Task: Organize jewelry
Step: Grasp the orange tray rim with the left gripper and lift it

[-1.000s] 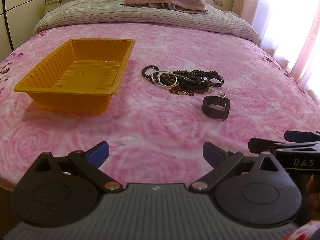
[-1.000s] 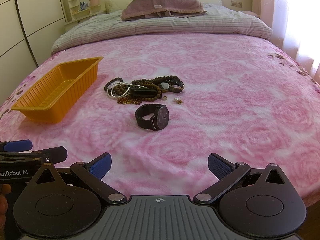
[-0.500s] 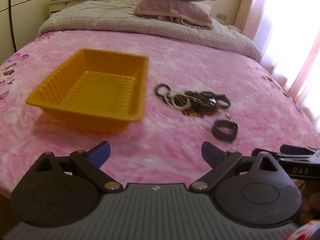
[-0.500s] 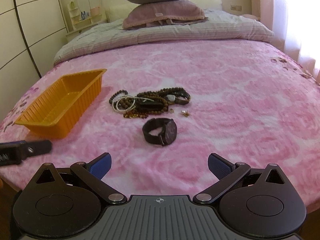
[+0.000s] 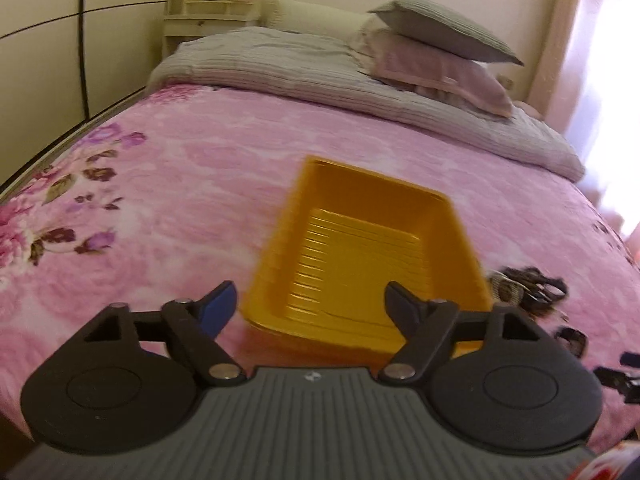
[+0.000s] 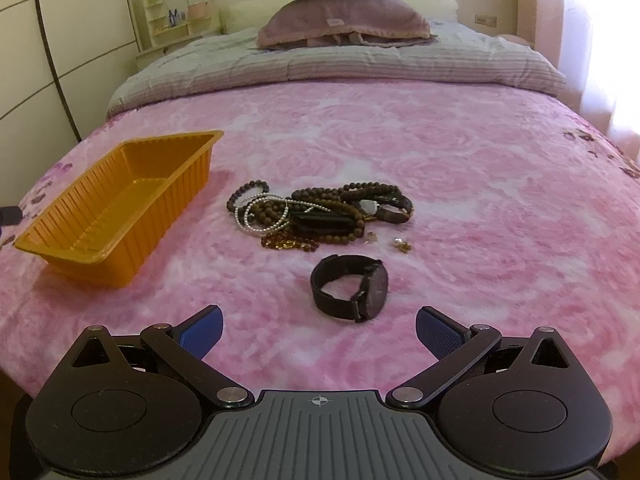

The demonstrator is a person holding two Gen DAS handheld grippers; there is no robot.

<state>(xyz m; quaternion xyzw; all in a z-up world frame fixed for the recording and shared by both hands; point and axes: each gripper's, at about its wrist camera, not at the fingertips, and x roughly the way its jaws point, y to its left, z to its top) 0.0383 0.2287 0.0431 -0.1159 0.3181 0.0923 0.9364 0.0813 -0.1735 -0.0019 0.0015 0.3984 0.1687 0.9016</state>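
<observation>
An empty orange plastic tray [image 5: 448, 240] [image 6: 160, 232] lies on the pink bedspread. My left gripper [image 5: 310, 304] is just before the tray's near end. Its jaws are closing, with that near rim between the fingers and no pad visibly pressing on it. Right of the tray lies a tangled pile of bead bracelets and necklaces [image 6: 320, 212] [image 5: 528, 288]. Nearer to me a black wristwatch [image 6: 352, 288] [image 5: 572, 338] stands on its side, with small gold earrings [image 6: 400, 244] beside it. My right gripper [image 6: 320, 328] is open just short of the watch, nothing between its fingers.
A folded grey striped duvet [image 6: 400, 64] and two stacked pillows [image 6: 340, 4] fill the head of the bed. A small shelf unit [image 6: 172, 28] and wardrobe panels stand to the left, bright curtains to the right. The bed's near edge is right under both grippers.
The left gripper has swung left, from facing the jewelry to facing the tray's near end, and its jaws have narrowed. The right gripper has edged forward toward the watch.
</observation>
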